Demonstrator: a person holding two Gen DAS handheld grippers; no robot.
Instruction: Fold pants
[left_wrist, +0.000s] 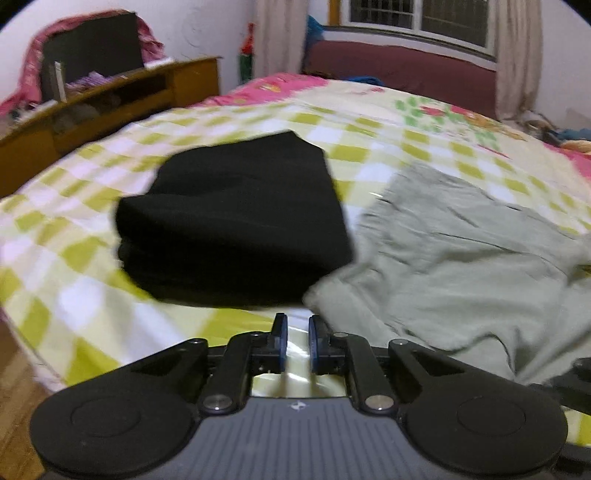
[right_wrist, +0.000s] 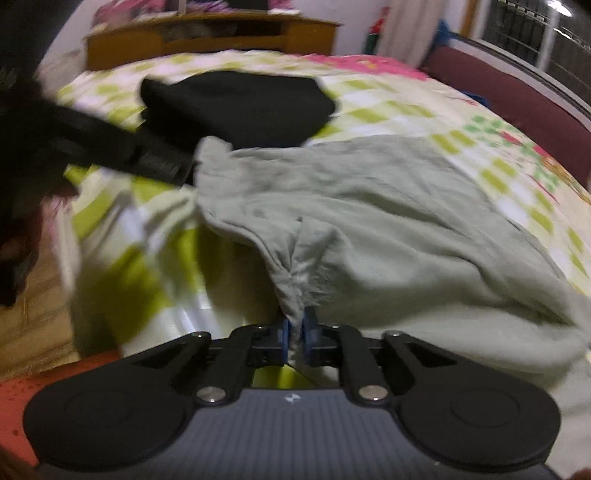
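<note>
No readable text/labels; only a small white logo mark on each gripper body, illegible

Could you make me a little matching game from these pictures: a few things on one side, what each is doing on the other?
Things:
1. right gripper
2. left gripper
3. black pants
4. grey-green pants

States:
A. folded into a neat stack
B. rumpled, unfolded
C. shut, pinching cloth
D. fingers apart, holding nothing

Pairs: 1-C, 2-D, 3-A, 4-B
</note>
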